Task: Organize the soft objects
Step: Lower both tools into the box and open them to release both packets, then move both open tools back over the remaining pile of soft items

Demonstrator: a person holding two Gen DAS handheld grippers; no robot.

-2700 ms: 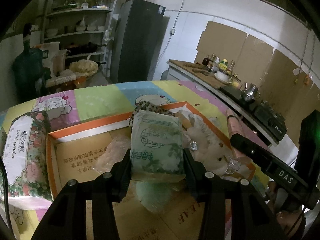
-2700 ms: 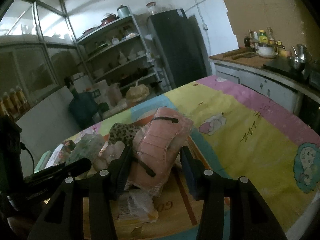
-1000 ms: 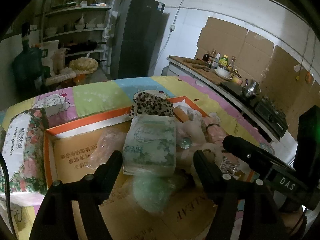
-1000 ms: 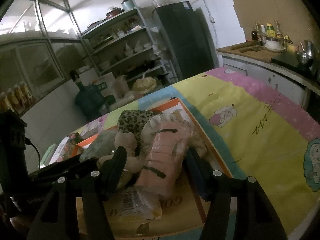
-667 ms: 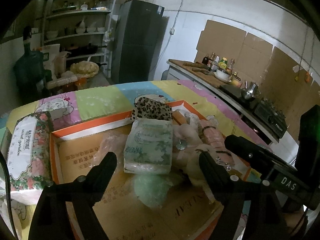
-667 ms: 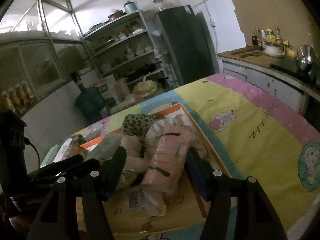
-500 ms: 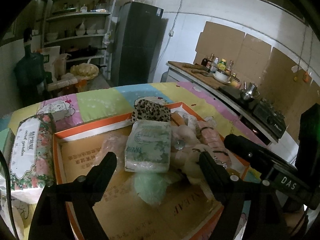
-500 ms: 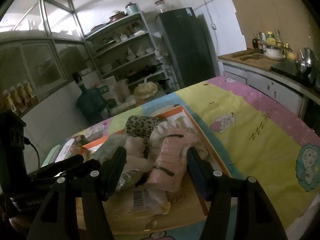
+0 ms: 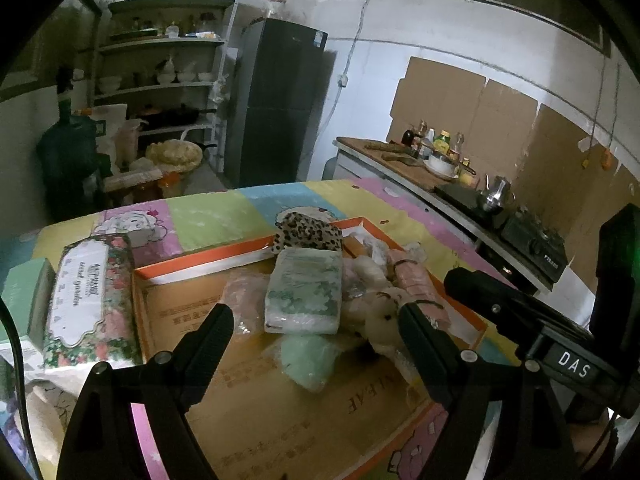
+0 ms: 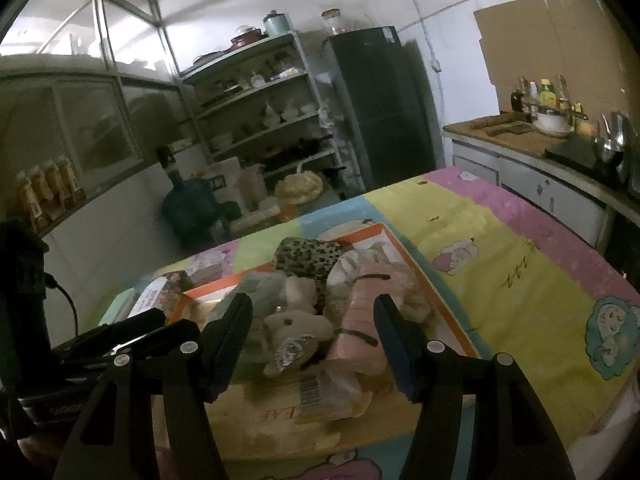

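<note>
A shallow orange-rimmed cardboard tray lies on the table and holds a pile of soft things: a green-white tissue pack, a leopard-print pouch, a pink wrapped pack, a cream plush toy and a pale green bag. My left gripper is open and empty, raised in front of the pile. My right gripper is open and empty, drawn back from the pink pack and plush toy.
A floral tissue pack lies left of the tray beside a green box. A colourful cartoon cloth covers the table. A fridge, shelves and a counter with a stove stand behind.
Both grippers opened, letting go of the tissue pack and the pink pack onto the pile in the tray, then drew back and up from it.
</note>
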